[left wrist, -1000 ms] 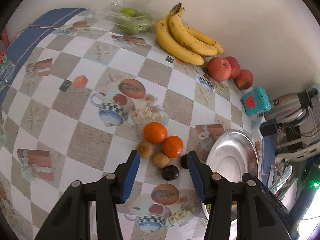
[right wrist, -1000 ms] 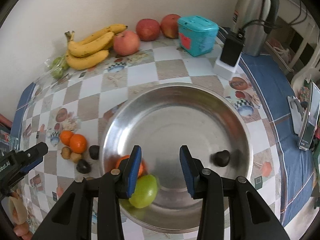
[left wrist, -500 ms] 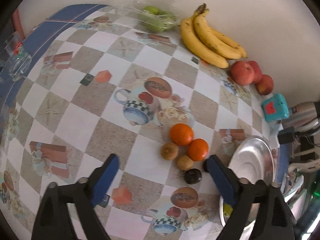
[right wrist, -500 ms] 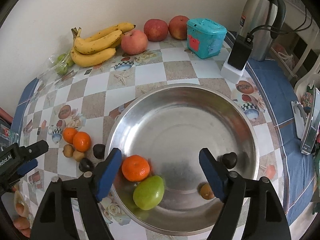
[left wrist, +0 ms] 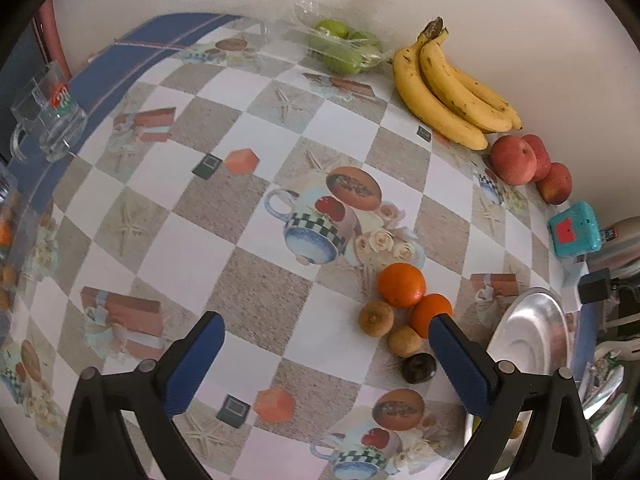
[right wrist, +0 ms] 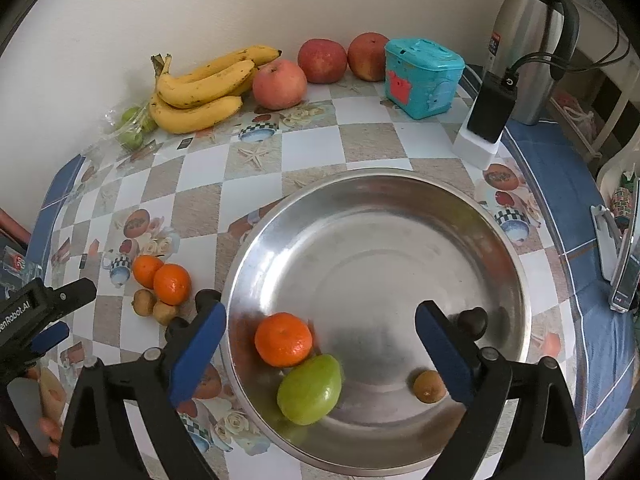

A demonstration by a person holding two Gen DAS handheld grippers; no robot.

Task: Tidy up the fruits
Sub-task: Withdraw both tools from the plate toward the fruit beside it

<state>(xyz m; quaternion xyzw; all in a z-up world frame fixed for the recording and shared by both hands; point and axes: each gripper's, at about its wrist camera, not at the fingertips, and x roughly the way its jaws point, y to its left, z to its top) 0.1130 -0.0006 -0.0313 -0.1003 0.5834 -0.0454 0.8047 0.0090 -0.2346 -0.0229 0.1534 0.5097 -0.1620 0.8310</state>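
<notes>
My left gripper (left wrist: pixel 324 322) hangs above the checked tablecloth, its jaws opening wide and gripping nothing. Just inside its right finger lie two oranges (left wrist: pixel 401 285), two small brown fruits (left wrist: pixel 375 318) and a dark fruit (left wrist: pixel 418 367). My right gripper (right wrist: pixel 320 310) hovers over the metal bowl (right wrist: pixel 380 184), its jaws also opening and empty. Inside the bowl are an orange (right wrist: pixel 283 339), a green fruit (right wrist: pixel 310 388), a brown fruit (right wrist: pixel 429 386) and a dark fruit (right wrist: pixel 472 322). Bananas (right wrist: pixel 200 88), red apples (right wrist: pixel 280 84) and bagged green fruits (left wrist: pixel 344 46) line the wall.
A teal box (right wrist: pixel 422 76), a steel thermos (right wrist: pixel 532 40) and a black charger (right wrist: pixel 490 108) stand behind the bowl at the right. A glass mug (left wrist: pixel 48 120) sits at the table's far left edge. A phone stand (right wrist: pixel 616 256) is at the right edge.
Both grippers' jaws have spread from narrow to wide. The left view has tilted, so the fruit cluster now sits by its right finger. A small brown fruit now shows in the bowl.
</notes>
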